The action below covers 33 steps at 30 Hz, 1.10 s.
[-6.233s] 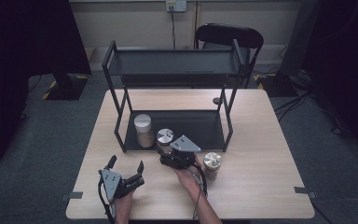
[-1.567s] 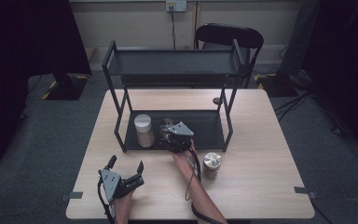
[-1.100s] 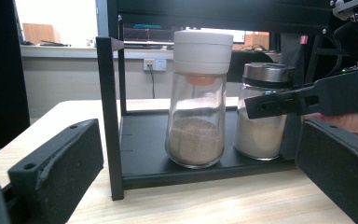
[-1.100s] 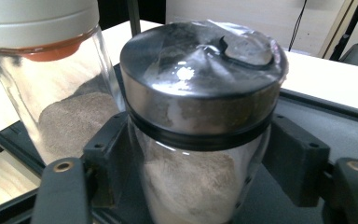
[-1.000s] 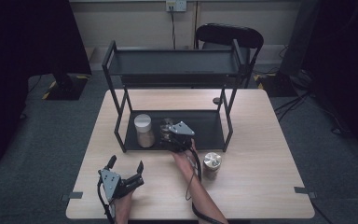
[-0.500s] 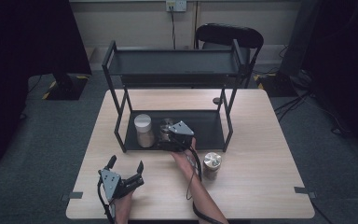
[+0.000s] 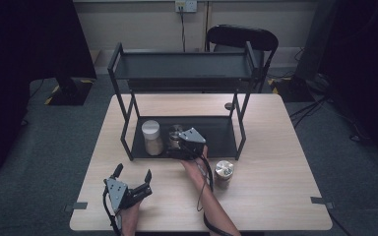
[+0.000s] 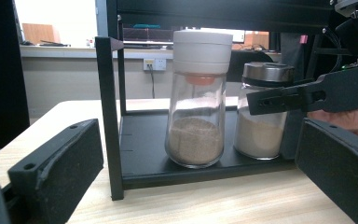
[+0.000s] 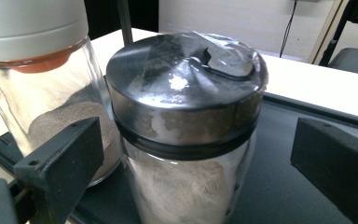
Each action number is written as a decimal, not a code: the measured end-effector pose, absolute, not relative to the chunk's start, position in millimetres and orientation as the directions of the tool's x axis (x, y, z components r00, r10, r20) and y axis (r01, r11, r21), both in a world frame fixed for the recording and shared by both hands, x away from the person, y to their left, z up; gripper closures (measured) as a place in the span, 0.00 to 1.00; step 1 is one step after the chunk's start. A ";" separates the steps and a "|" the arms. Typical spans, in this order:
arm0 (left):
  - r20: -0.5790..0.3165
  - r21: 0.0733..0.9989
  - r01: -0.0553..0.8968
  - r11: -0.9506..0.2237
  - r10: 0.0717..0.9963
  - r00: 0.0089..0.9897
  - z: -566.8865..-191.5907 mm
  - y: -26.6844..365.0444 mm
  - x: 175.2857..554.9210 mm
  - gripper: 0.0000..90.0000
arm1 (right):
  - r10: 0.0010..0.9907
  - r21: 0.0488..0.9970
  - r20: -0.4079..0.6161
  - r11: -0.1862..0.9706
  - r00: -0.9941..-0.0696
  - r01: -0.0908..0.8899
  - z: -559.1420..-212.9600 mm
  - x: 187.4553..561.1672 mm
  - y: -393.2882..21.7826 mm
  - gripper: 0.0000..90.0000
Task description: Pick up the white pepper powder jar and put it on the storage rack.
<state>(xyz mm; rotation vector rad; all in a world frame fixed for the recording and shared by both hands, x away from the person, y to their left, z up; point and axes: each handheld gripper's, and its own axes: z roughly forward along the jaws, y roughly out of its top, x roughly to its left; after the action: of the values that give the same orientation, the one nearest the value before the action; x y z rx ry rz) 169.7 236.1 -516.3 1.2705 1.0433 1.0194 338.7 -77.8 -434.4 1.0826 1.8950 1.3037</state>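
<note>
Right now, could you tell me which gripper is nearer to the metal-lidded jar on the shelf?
Right. The right gripper has its open jaws around the metal-lidded jar; the left gripper rests on the table in front of the shelf.

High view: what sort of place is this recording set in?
Probably a lab or office room set up for recording, not a kitchen: a lone wooden table on grey carpet, a black shelf rack holding spice jars, a folding chair and a wall socket behind.

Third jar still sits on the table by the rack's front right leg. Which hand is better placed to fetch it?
Probably the right. The right gripper stands open around the steel-lidded jar on the rack's lower shelf, close to the gold-lidded jar. The left gripper, also open, rests farther off near the table's front left.
</note>
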 end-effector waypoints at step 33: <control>-0.033 0.999 -0.012 0.037 0.973 0.229 -516.3 235.9 169.6 0.00 | 0.869 0.948 -0.009 0.166 -0.495 0.273 -431.1 327.6 -80.3 0.02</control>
<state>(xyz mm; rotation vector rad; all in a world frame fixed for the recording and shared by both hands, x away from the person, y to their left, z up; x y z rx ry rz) 169.6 235.9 -516.3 1.2718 1.0427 1.0210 327.6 -80.3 -431.1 1.0790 1.8712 1.3364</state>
